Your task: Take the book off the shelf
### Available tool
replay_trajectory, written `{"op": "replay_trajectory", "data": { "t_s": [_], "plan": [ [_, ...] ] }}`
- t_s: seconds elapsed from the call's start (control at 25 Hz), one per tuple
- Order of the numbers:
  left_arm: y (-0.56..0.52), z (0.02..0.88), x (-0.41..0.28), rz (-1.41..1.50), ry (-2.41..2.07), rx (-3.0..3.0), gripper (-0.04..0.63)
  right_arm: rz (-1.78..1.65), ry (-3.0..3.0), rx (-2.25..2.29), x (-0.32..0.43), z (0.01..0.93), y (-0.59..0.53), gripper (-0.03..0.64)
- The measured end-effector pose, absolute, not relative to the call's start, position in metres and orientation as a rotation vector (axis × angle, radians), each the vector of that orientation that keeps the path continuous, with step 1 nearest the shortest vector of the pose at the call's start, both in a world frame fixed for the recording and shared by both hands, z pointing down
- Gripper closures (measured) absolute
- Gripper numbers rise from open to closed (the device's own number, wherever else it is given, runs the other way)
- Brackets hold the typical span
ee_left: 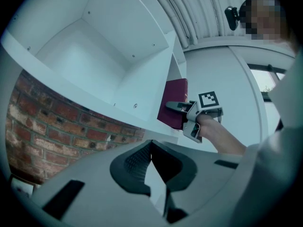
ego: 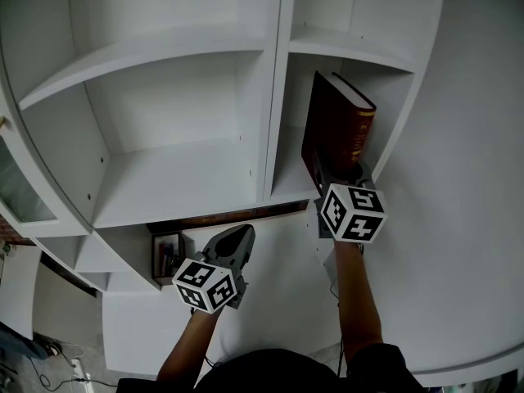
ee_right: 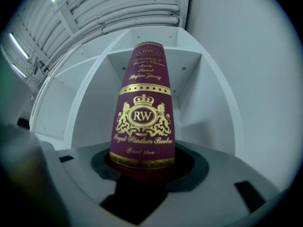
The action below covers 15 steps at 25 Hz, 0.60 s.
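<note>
Fingers of the right gripper stand wide, one pad on each cover, and appear to clamp the book at the foot of its spine; fingers of the left gripper are together with nothing between them.

Location, referenced to the divider of the shelf: the book stands on end in the bay right of the divider, spine outward, near the divider but apart from it; the right gripper meets it at the front edge of that bay; the left gripper hangs left of the divider, lower, outside the shelf and well apart from the book.

Status, judged: grip made; withdrawal not yet done.

Probable faults on withdrawal:
- Tipping; the hold is low on a tall book, so the top may swing toward the divider or away from it once the foot leaves the board.
- Slipping; the covers look smooth and the pads bear on a small area, so a quick pull may leave the book behind or drop it.
- Snagging; lifting while pulling may drive the top against the board above.
- No backup; the left gripper is too far left of the divider to steady a fall.

Pull slowly and level; bring the left gripper across if the top leans.
</note>
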<state>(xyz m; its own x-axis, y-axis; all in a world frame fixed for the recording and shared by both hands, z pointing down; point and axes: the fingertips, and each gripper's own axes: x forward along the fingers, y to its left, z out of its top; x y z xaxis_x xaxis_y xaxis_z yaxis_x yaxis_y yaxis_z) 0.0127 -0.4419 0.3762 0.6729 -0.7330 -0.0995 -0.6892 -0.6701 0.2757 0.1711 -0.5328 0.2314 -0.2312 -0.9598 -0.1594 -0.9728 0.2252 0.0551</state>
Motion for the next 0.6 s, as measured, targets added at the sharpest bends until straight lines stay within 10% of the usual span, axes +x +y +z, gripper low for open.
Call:
{"op": "replay_trajectory", "data": {
  "t_s": [0.6],
  "plan": [
    [-0.424, 0.375, 0.028, -0.295, -1.071, 2.7, 0.58, 0.234, 2.375, -1.904, 0.177, 0.232, -0.5, 0.377]
  ]
}}
